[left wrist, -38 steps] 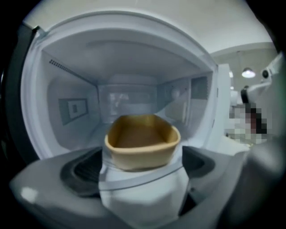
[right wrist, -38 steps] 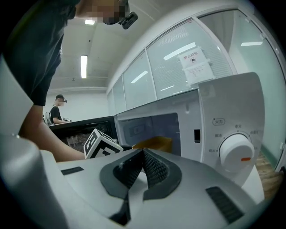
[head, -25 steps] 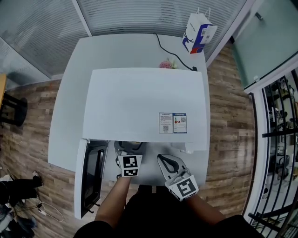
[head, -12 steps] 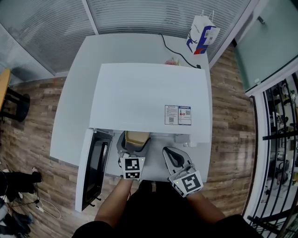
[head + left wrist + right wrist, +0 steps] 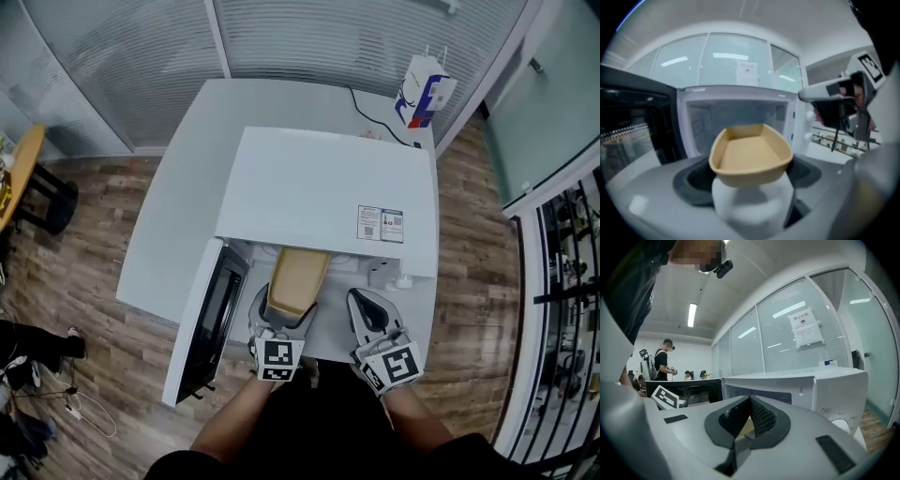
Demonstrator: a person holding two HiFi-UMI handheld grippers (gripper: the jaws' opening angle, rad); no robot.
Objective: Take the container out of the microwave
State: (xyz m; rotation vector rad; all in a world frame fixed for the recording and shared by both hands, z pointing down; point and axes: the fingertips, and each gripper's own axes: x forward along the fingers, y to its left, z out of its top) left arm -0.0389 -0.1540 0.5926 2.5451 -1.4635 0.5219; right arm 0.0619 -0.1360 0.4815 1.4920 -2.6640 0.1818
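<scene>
The tan, empty, boat-shaped container (image 5: 298, 279) hangs just outside the white microwave (image 5: 319, 187), in front of its open cavity (image 5: 740, 112). My left gripper (image 5: 286, 306) is shut on the container's near end, one jaw on each side. In the left gripper view the container (image 5: 751, 152) fills the middle, between the jaws. The microwave door (image 5: 211, 319) stands swung open at the left. To the right of the container, my right gripper (image 5: 362, 300) is shut and holds nothing. Its fingertips meet in the right gripper view (image 5: 750, 401).
The microwave stands on a white table (image 5: 183, 197). A paper bag (image 5: 427, 92) and a black cable (image 5: 375, 117) lie at the table's back right. Glass walls close off the back. A person (image 5: 663, 359) stands far off.
The left gripper has drawn the container back out of the microwave cavity toward me. The right gripper has risen a little beside it.
</scene>
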